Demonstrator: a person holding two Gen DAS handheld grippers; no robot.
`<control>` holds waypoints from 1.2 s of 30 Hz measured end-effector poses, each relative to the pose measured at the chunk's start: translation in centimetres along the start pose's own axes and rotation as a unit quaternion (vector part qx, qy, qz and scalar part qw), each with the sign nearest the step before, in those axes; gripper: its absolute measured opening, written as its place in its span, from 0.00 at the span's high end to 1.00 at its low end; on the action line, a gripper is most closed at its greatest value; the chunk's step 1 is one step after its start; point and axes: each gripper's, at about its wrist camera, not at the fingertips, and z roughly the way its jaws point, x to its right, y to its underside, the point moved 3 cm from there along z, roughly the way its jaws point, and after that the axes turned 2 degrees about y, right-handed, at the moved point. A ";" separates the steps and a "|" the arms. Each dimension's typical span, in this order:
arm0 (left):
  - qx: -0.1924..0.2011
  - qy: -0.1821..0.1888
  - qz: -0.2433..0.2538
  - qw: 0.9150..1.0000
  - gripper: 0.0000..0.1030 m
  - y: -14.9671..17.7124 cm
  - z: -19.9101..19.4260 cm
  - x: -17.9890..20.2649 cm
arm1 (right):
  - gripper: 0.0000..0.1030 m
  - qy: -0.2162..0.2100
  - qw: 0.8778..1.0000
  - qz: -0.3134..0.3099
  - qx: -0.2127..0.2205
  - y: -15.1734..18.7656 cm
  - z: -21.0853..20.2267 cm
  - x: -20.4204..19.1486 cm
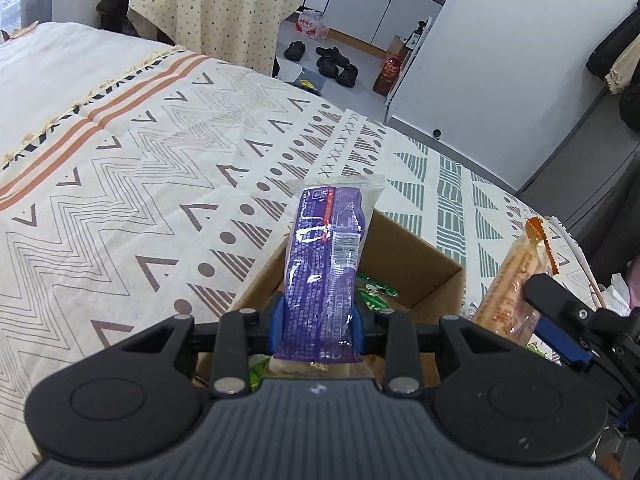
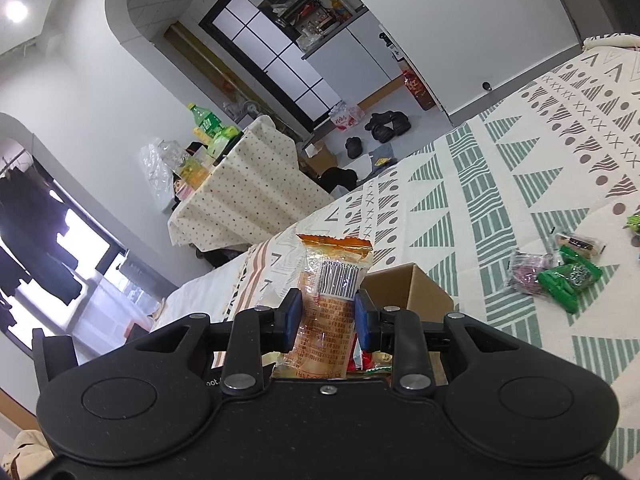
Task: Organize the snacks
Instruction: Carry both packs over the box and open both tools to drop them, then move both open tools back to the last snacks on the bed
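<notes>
- Purple plastic-wrapped snack pack (image 1: 324, 276): pinched by left gripper (image 1: 319, 322), above open brown cardboard box (image 1: 416, 256).
- Orange snack pack (image 2: 330, 304): pinched by right gripper (image 2: 327, 322).
- Handling: release low inside box.

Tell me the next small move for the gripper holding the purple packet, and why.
Probably lower the left gripper a little toward the open cardboard box and let go there. Its fingers are clamped on the purple snack packet, which already hangs over the box opening, where a green packet lies inside.
</notes>
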 end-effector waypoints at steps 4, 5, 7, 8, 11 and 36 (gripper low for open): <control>-0.010 0.005 -0.001 1.000 0.69 -0.1 0.7 -0.7 | 0.73 0.002 1.000 -0.004 -0.006 0.3 1.2 -0.5; -0.012 0.008 -0.001 1.000 0.69 -0.1 0.8 -0.7 | 0.73 0.005 1.000 -0.006 -0.006 0.4 1.4 -0.6; -0.018 0.013 0.001 1.000 0.69 -0.1 1.0 -0.8 | 0.73 0.008 1.000 -0.008 -0.009 0.7 2.0 -0.8; -0.020 0.015 0.002 1.000 0.68 -0.1 1.1 -0.8 | 0.73 0.010 1.000 -0.009 -0.012 0.8 2.2 -0.9; -0.012 0.013 0.010 1.000 0.65 -0.2 1.0 -0.7 | 0.73 0.010 1.000 -0.015 -0.021 1.2 2.8 -1.0; 0.017 0.001 0.028 0.999 0.14 2.0 -3.4 4.7 | 0.29 0.058 0.998 0.004 -0.003 -1.2 -3.9 2.5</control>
